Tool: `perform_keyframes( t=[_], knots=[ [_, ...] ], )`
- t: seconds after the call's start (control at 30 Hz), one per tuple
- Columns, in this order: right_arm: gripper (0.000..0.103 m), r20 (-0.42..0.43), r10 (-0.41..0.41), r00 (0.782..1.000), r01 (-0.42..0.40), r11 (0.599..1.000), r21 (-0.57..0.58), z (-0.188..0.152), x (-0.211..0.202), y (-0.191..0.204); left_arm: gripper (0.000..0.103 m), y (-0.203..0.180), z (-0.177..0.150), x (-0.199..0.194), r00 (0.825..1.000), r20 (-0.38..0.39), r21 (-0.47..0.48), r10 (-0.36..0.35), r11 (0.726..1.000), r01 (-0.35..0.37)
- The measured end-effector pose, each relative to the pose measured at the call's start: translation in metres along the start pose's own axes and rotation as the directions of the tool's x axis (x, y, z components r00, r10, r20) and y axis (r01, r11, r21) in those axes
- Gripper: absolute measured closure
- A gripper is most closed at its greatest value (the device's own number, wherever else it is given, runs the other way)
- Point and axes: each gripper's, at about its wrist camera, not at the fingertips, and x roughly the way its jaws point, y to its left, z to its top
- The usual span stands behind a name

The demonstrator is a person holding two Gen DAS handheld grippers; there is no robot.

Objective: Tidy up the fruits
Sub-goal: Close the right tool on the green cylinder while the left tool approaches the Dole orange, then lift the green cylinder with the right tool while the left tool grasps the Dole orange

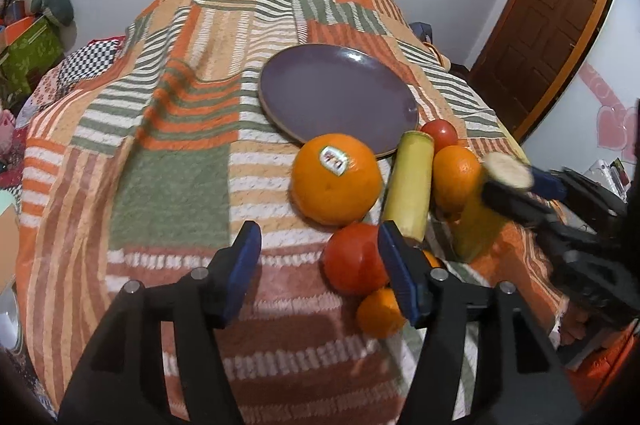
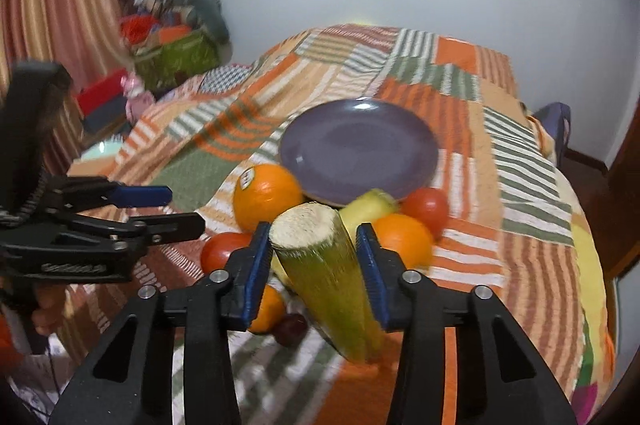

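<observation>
The right tool has its blue pads around a green-yellow stalk with a pale cut end. The stalk stands tilted between the pads, its foot on the bed. The left pad seems to touch it; at the right pad I cannot tell whether there is contact, so a firm grip is not certain.

The left tool is open with nothing between its pads. Its right pad lies in front of a tomato, and a small orange sits just below that.

Around them the fruit lies in one cluster on the striped bedspread. A large orange with a sticker sits beyond the tomato. Beside it lies a second stalk, and past that a medium orange and another tomato. A dark plum shows only in the right wrist view, low beside the small orange.

Just behind the cluster a purple plate rests on the bed with nothing on it, its near rim touching or nearly touching the large orange.
</observation>
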Motion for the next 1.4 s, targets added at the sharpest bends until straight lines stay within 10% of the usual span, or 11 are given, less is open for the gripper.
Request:
perform_keyframes(
  t=[0.6, 0.77, 1.4],
  knots=[
    [0.063, 0.032, -0.101, 0.994, 0.095, 0.984, 0.150, -0.025, -0.021, -0.058, 0.036, -0.015, 0.026, 0.054, 0.997, -0.059, 0.036, 0.040, 0.999, -0.038],
    [0.070, -0.012, 0.022, 1.000, -0.019, 0.983, 0.185, -0.034, -0.012, -0.057, 0.037, -0.018, 0.024, 0.057, 0.998, -0.044, 0.057, 0.048, 0.997, -0.045],
    [0.068, -0.078, 0.037, 0.996, -0.021, 0.979, 0.202, -0.034, 0.016, -0.048, 0.040, -0.019, 0.018, 0.046, 0.998, -0.010, 0.082, 0.064, 0.995, -0.063]
  ],
)
